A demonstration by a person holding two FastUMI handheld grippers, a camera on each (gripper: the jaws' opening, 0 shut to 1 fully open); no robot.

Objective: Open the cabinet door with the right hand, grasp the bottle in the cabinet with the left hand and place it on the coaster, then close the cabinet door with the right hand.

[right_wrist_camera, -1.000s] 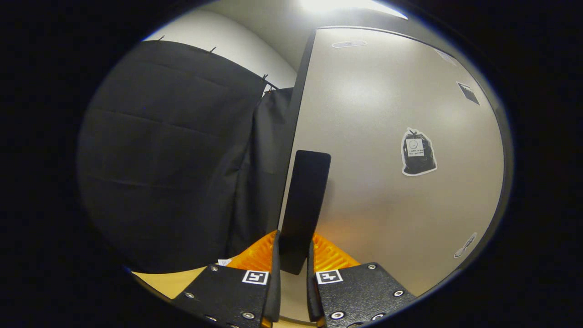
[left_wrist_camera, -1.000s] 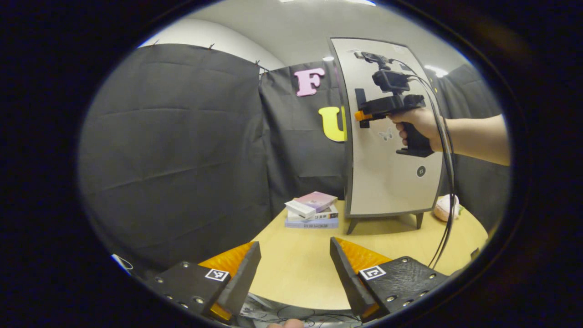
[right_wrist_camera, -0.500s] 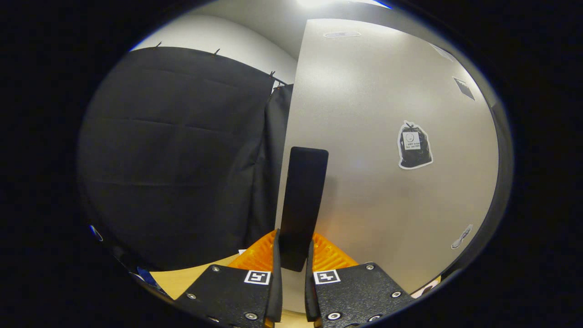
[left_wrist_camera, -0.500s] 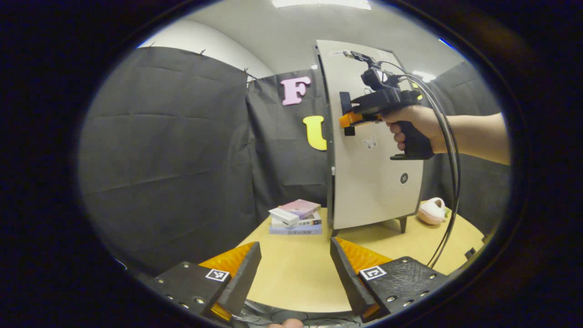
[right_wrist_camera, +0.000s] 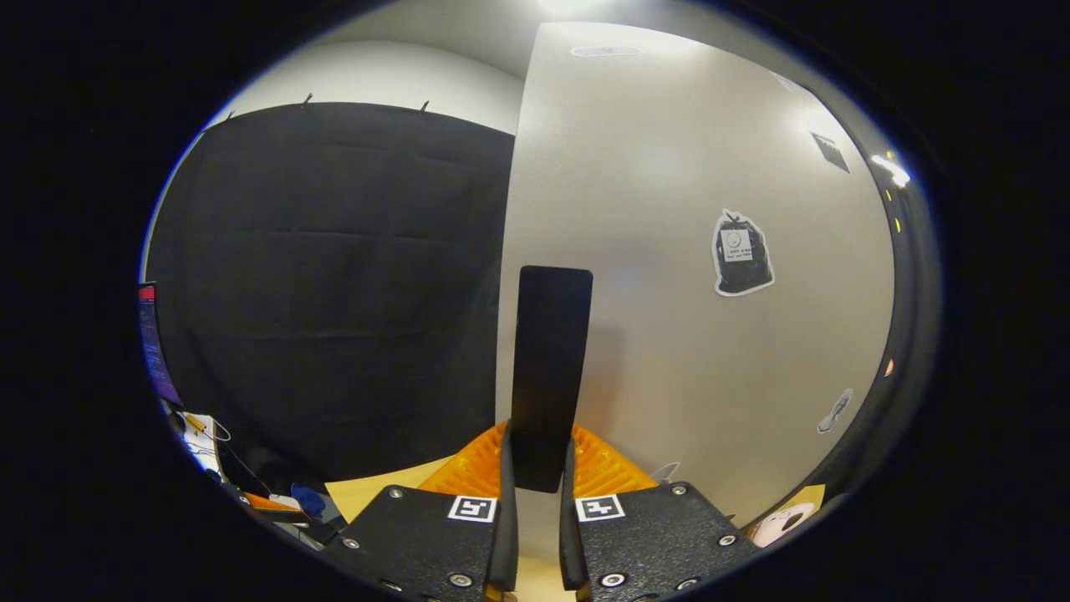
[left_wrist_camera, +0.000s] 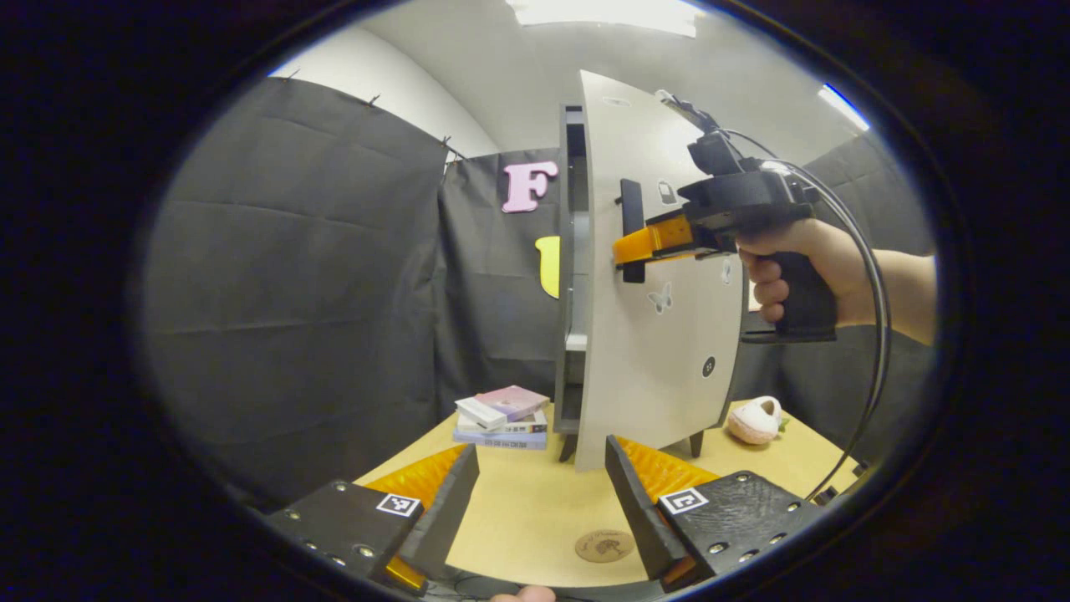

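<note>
Right gripper (right_wrist_camera: pixel 535 493): fingers clamped on the black door handle (right_wrist_camera: pixel 547 368), both pressing it. Cabinet door (left_wrist_camera: pixel 652 276) stands ajar off the cabinet (left_wrist_camera: pixel 571 276). Left gripper (left_wrist_camera: pixel 542 502): fingers spread, empty, low over the worktop (left_wrist_camera: pixel 535 510); coaster (left_wrist_camera: pixel 605 546) lies between them.

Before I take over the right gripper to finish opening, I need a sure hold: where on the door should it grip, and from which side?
Grip the handle, the upright flat bar standing off the door by its free edge. Come square at the door's front, fingers either side of the bar, as the right gripper does now; it looks like the door's one graspable part.
</note>
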